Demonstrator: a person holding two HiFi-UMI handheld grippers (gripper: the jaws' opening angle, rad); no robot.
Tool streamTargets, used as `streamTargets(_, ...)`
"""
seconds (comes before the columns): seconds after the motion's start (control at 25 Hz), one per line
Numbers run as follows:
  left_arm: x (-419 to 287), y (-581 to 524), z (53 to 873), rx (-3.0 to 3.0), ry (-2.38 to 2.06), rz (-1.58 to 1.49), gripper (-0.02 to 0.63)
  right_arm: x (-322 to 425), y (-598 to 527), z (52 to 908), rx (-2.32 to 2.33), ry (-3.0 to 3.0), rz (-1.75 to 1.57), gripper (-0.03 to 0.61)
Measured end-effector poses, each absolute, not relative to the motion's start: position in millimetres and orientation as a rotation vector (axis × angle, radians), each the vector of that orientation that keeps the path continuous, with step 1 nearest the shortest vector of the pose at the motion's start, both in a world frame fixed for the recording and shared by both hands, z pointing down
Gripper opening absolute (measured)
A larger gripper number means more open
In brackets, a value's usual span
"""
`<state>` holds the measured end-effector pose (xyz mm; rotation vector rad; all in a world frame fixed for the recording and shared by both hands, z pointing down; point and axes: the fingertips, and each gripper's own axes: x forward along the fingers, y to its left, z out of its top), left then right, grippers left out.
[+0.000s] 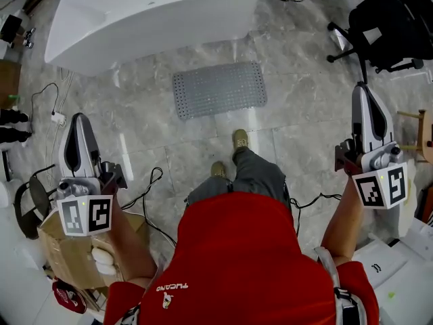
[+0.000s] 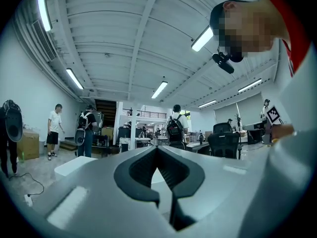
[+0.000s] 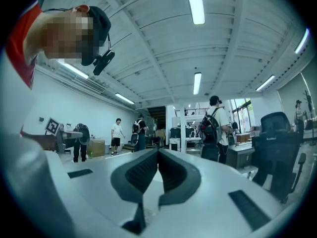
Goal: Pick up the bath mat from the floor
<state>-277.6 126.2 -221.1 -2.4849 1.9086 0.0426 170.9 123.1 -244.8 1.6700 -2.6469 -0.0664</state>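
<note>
A grey studded bath mat [image 1: 219, 89] lies flat on the marble floor in front of the person's feet, just short of a white bathtub [image 1: 149, 12]. My left gripper [image 1: 80, 124] is held up at the person's left side, well away from the mat, shut and empty. My right gripper [image 1: 365, 97] is raised at the right side, also shut with nothing in it. Both gripper views look across the room at standing level; the left gripper [image 2: 157, 150] and the right gripper [image 3: 158, 152] have their jaws meeting at the tips.
A cardboard box [image 1: 74, 249] stands at lower left with cables [image 1: 152, 195] trailing over the floor. A black office chair [image 1: 389, 19] is at upper right, a wooden stool [image 1: 423, 134] at the right edge. Several people [image 2: 174, 128] stand farther off in the room.
</note>
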Motion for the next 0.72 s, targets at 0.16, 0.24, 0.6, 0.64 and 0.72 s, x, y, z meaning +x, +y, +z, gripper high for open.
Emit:
streamTargets(0.16,-269,102,-218,-2.445,1.953,0.029,0.005,183,91,-238,1.651,-2.646,-0.079,0.002)
streamTargets(0.24,-264,91,-217,-2.422,1.974,0.024,0.005,190,75,-234,1.646,-2.647,-0.081,0.002)
streamTargets(0.6,-247,48,-200,-2.335,2.044,-0.009,0.005,208,14,-202,1.571,-2.628,-0.078,0.002)
streamTargets(0.64,-244,45,-196,-2.331,2.047,-0.017,0.005,209,9,-198,1.558,-2.632,-0.073,0.002)
streamTargets(0.72,-240,37,-189,-2.329,2.055,-0.032,0.005,210,-1,-193,1.536,-2.641,-0.069,0.002)
